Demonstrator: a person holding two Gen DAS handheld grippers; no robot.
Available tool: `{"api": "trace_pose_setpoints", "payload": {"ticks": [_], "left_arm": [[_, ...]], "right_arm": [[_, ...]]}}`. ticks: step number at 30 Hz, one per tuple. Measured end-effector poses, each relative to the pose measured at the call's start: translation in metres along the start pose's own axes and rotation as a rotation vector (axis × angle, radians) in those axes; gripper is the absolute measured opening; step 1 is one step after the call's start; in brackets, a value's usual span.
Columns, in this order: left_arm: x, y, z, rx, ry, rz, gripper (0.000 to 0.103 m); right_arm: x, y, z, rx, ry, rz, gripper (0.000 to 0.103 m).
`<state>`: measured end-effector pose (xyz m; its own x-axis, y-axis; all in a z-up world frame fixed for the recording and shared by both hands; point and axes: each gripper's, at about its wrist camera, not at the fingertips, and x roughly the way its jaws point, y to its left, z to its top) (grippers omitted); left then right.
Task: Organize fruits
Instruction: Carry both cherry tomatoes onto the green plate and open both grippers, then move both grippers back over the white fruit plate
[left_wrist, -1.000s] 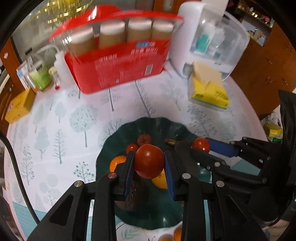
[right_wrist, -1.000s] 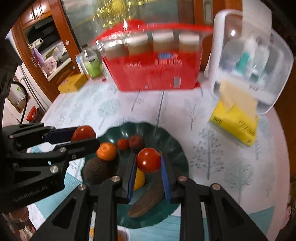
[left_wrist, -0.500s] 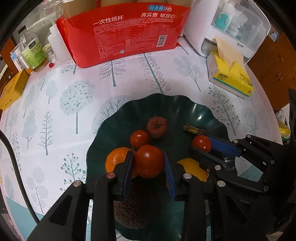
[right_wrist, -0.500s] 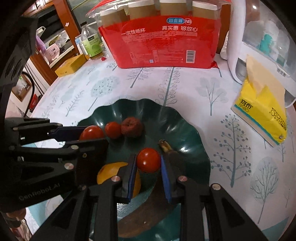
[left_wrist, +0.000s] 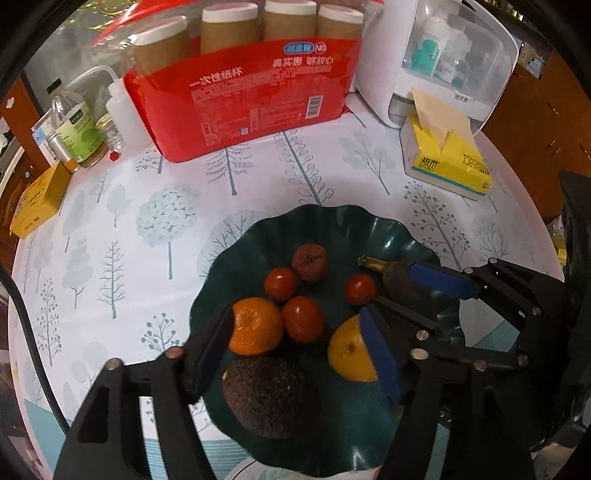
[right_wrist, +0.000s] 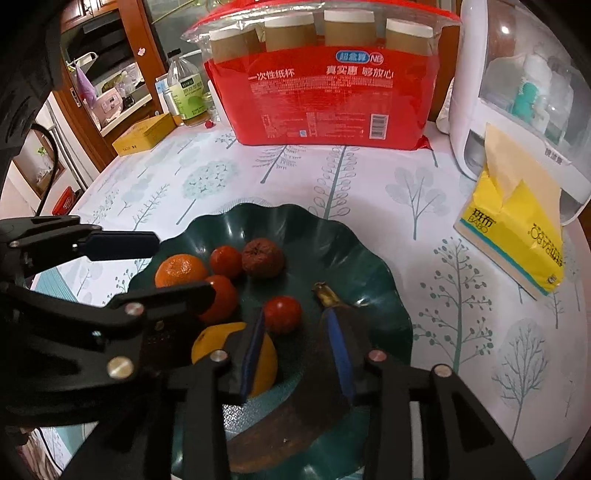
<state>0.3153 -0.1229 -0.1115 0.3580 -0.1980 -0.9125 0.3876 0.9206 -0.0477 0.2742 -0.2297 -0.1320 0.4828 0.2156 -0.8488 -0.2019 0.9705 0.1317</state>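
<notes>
Both grippers, left (left_wrist: 295, 343) and right (right_wrist: 299, 350), opening to leave their tomatoes (left_wrist: 303, 319) (right_wrist: 282, 314) on the green plate (left_wrist: 325, 225).

Black linkage fingers (left_wrist: 207, 347), blue pads, silver screws.

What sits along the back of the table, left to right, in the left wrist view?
Yellow box → green-label bottle → white squeeze bottle → red paper-cup pack → white appliance → yellow tissue pack.
</notes>
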Motion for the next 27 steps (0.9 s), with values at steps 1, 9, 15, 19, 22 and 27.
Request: {"api": "trace_pose_setpoints", "payload": {"ticks": [1, 9, 15, 19, 22, 27], "left_arm": [[-0.004, 0.001, -0.001, -0.002, -0.008, 0.003, 0.073], [-0.030, 0.011, -0.016, -0.042, -0.033, 0.002, 0.075], [-0.052, 0.014, -0.029, -0.059, -0.056, -0.006, 0.075], [-0.072, 0.013, -0.038, -0.066, -0.079, -0.020, 0.076], [-0.087, 0.012, -0.042, -0.066, -0.099, -0.026, 0.076], [-0.116, 0.012, -0.051, -0.069, -0.134, -0.046, 0.076]], "right_arm": [[-0.002, 0.000, 0.000, 0.002, -0.004, 0.002, 0.045], [-0.017, 0.008, -0.002, 0.005, -0.034, 0.009, 0.046], [-0.036, 0.015, -0.009, 0.011, -0.062, 0.008, 0.046], [-0.055, 0.017, -0.014, 0.024, -0.080, 0.001, 0.046], [-0.073, 0.021, -0.019, 0.026, -0.099, -0.013, 0.046], [-0.102, 0.026, -0.025, 0.050, -0.127, -0.036, 0.046]]}}
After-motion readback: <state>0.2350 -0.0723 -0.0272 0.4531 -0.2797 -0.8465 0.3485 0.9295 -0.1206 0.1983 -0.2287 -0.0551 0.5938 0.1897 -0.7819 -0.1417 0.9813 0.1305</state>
